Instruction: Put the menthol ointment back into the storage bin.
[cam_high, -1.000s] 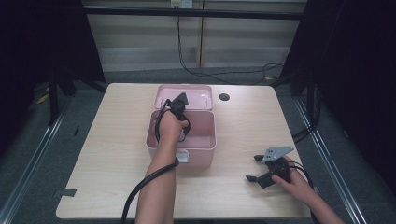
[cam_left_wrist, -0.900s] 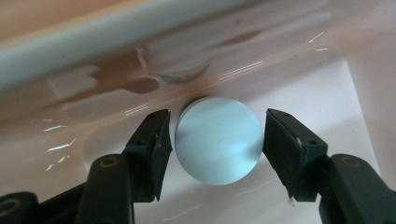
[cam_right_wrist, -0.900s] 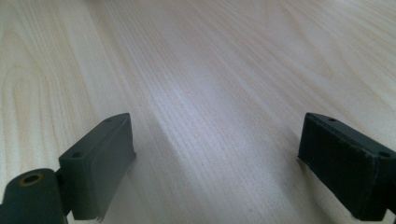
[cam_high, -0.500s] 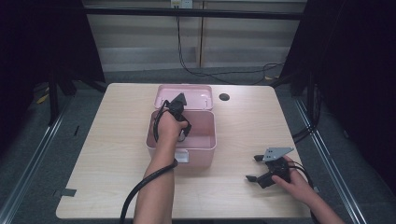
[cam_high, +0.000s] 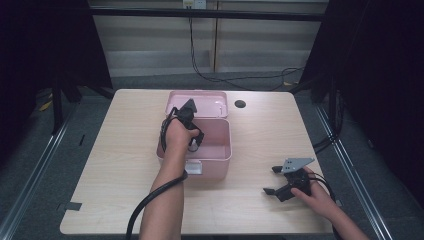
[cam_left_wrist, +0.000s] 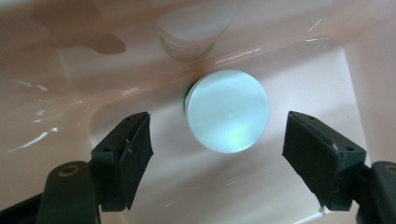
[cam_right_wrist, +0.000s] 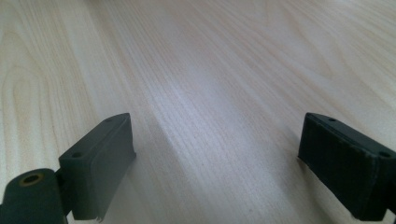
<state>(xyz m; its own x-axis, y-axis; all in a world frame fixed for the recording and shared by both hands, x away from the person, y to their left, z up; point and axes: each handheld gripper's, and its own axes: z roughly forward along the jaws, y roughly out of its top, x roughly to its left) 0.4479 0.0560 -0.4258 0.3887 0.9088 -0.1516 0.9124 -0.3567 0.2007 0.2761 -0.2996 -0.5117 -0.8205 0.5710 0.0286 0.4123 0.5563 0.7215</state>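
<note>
An open pink box stands mid-table with its lid leaning back. My left gripper points down into the box and is open. In the left gripper view a small jar with a round white cap stands on the pink box floor, a little beyond and between the wide-apart jaws of the left gripper, untouched. Its reflection shows in the glossy wall behind. My right gripper rests low over the table at the front right, open, and the right gripper has bare wood between its jaws.
The light wooden table has a dark round hole near the back edge, right of the lid. A white label sits on the box's front wall. A black cable trails from the left gripper along the forearm.
The left hand has shifted slightly forward and down into the box. The right gripper has stayed where it was.
</note>
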